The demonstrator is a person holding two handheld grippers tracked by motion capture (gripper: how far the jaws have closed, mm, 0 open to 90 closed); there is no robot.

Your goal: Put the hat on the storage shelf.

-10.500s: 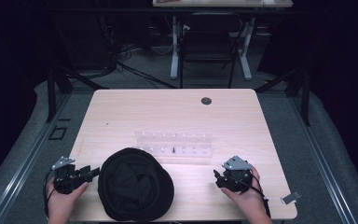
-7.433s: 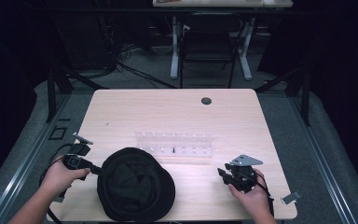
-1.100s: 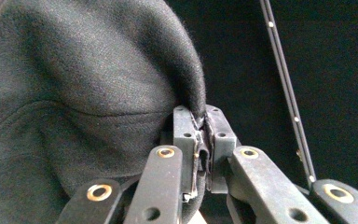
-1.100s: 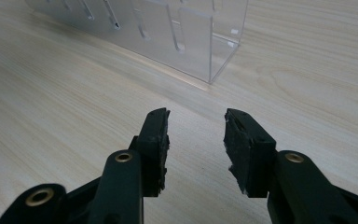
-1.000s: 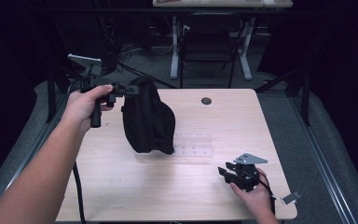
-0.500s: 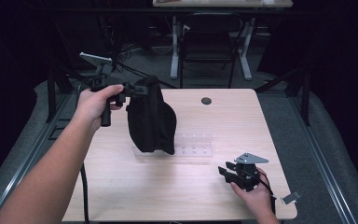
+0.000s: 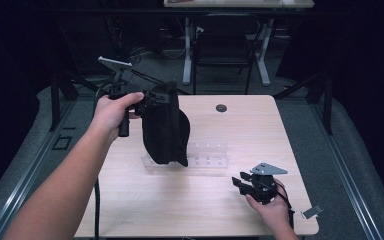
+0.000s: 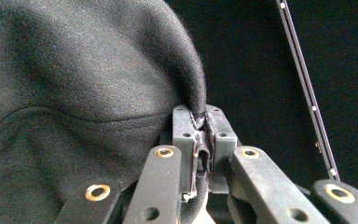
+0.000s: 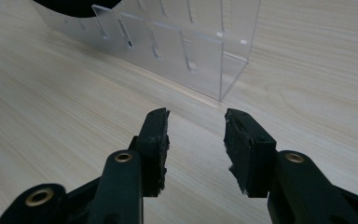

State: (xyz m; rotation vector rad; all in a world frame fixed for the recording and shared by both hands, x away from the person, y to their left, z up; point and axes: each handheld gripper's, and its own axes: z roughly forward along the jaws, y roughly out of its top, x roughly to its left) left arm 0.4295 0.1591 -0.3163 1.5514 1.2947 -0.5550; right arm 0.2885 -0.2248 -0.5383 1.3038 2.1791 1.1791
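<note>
A black felt hat (image 7: 164, 129) hangs by its brim above the left half of the table, in front of part of a clear acrylic rack (image 7: 207, 155). My left gripper (image 7: 161, 98) is shut on the brim, raised well over the table's back left. In the left gripper view the pads (image 8: 186, 130) pinch the hat's (image 8: 74, 93) edge. My right gripper (image 7: 242, 182) rests near the table's front right, open, with nothing between its fingers (image 9: 154, 140). The clear rack (image 9: 182, 42) stands just ahead of it in the right gripper view.
The light wood table (image 7: 220, 210) has a round black grommet (image 7: 221, 108) near its back edge. A small grey tag (image 7: 312, 212) lies at the front right corner. Beyond the table are desk legs and a dark floor.
The left hand has carried the hanging hat a little to the right. Over ten seconds it went from lying flat at the table's front to hanging high. The right gripper has stayed still.
</note>
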